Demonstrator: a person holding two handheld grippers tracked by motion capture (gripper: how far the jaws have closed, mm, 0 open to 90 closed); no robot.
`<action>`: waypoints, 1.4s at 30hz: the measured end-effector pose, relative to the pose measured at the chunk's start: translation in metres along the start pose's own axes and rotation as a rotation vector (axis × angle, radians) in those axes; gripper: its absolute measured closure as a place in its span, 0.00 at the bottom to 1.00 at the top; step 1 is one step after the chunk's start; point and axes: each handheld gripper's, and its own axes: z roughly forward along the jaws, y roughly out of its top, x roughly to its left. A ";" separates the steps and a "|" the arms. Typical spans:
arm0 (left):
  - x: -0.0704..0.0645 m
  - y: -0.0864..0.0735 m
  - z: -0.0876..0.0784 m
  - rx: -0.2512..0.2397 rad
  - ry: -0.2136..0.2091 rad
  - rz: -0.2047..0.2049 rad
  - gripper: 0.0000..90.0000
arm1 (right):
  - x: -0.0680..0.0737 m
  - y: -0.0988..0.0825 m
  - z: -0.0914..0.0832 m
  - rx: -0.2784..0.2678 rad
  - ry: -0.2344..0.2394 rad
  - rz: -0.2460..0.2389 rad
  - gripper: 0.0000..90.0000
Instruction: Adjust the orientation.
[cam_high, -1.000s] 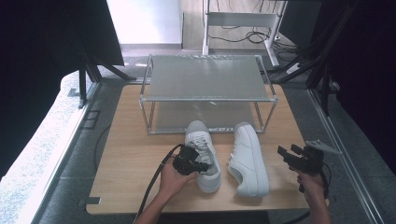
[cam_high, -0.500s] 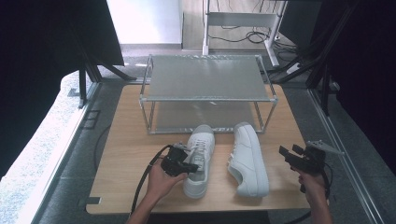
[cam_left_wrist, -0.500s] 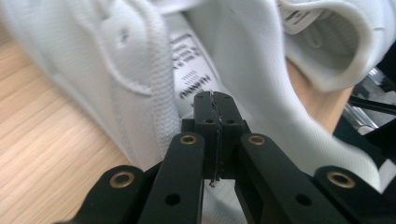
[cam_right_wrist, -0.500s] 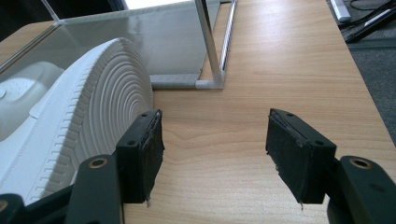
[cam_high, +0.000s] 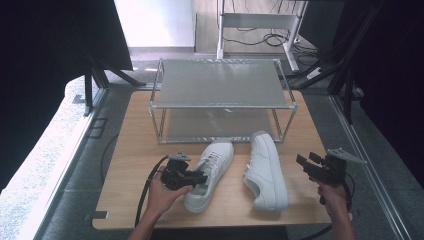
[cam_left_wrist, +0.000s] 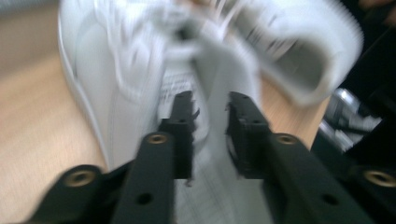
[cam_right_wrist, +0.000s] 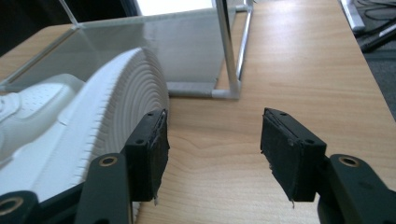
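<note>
White shoe (cam_high: 210, 172) sits between the half-open left claw (cam_high: 200, 178), jaws just opening; right claw (cam_high: 304, 165) gapes empty.

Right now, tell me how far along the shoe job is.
Done: nothing stored; the rack has both shelves bare. In hand: the left gripper sits at the heel opening of the left shoe, its jaws just opening, part of the shoe between them and no clear grip. The right gripper waits open beside the right shoe, which lies tipped on its side. Left: put both shoes on the rack.
</note>
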 end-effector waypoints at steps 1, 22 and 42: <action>-0.001 0.001 -0.006 -0.036 0.005 0.007 0.66 | 0.001 0.001 -0.001 -0.003 0.006 -0.005 0.49; 0.023 0.003 -0.033 -0.127 0.084 -0.055 0.42 | 0.065 0.011 -0.015 0.020 0.193 -0.215 0.75; 0.038 0.006 -0.038 -0.141 0.078 -0.116 0.43 | 0.122 -0.022 -0.013 0.178 0.323 -0.291 1.00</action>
